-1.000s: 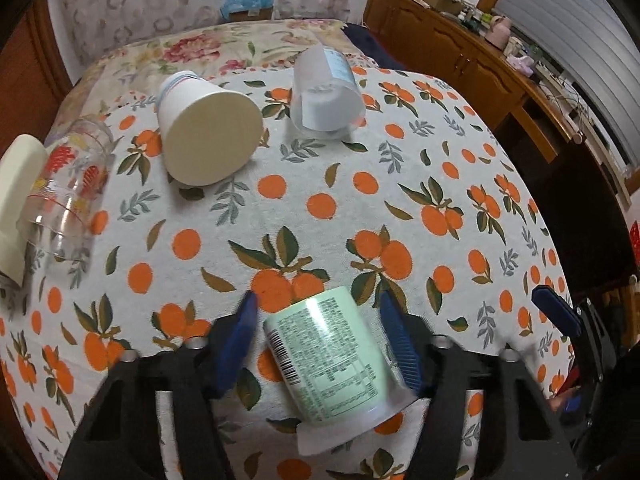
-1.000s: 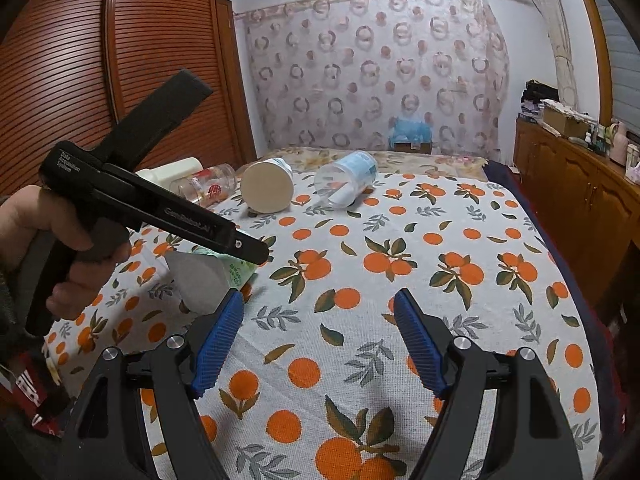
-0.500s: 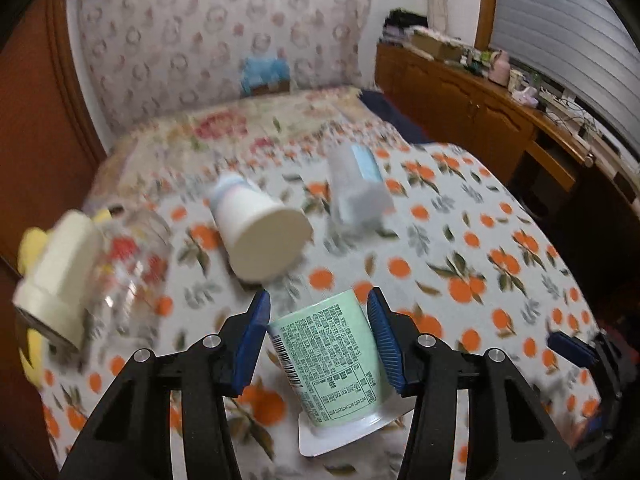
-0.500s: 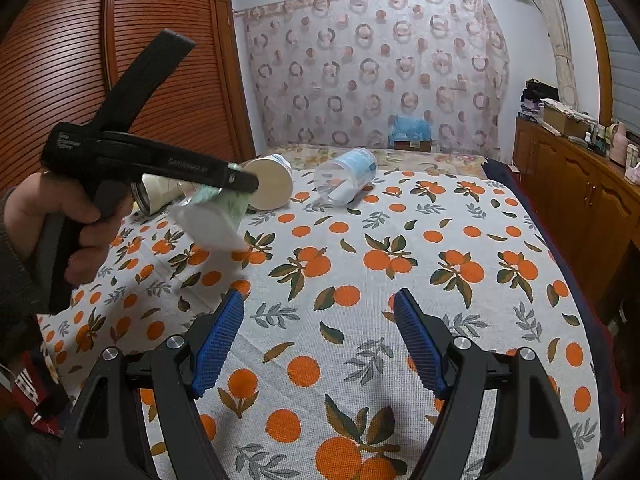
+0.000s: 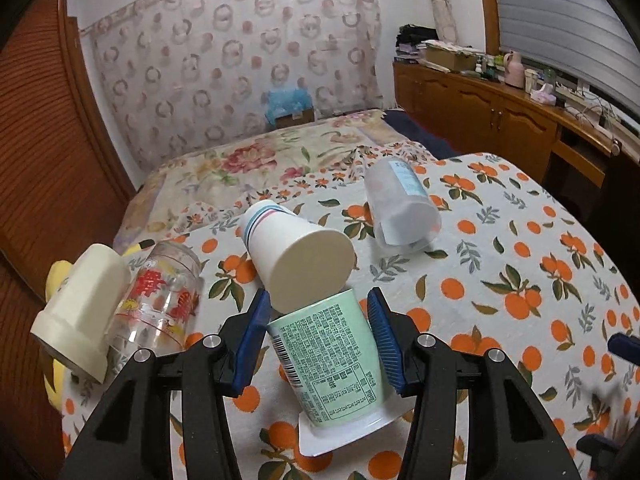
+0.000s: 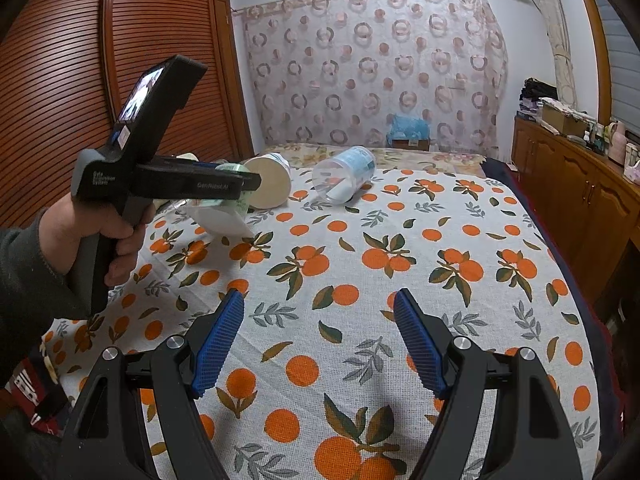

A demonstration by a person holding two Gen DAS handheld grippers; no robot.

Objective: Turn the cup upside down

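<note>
My left gripper (image 5: 318,320) is shut on a pale green cup (image 5: 332,360) with printed label text. The cup is held in the air above the table, its wide white rim toward the camera and its base pointing away. In the right wrist view the left gripper (image 6: 224,184) holds the green cup (image 6: 224,208) above the table's left side, tilted with its mouth facing down and toward me. My right gripper (image 6: 318,344) is open and empty, low over the near part of the orange-print tablecloth (image 6: 400,280).
A white paper cup (image 5: 296,252), a clear plastic cup (image 5: 400,208), a printed glass (image 5: 160,304) and a cream cup (image 5: 76,320) lie on their sides on the table. A wooden cabinet (image 6: 580,200) runs along the right. A bed lies behind the table.
My left gripper closed on the green cup, lifted it off the tablecloth and tilted it up. My right gripper has not moved.
</note>
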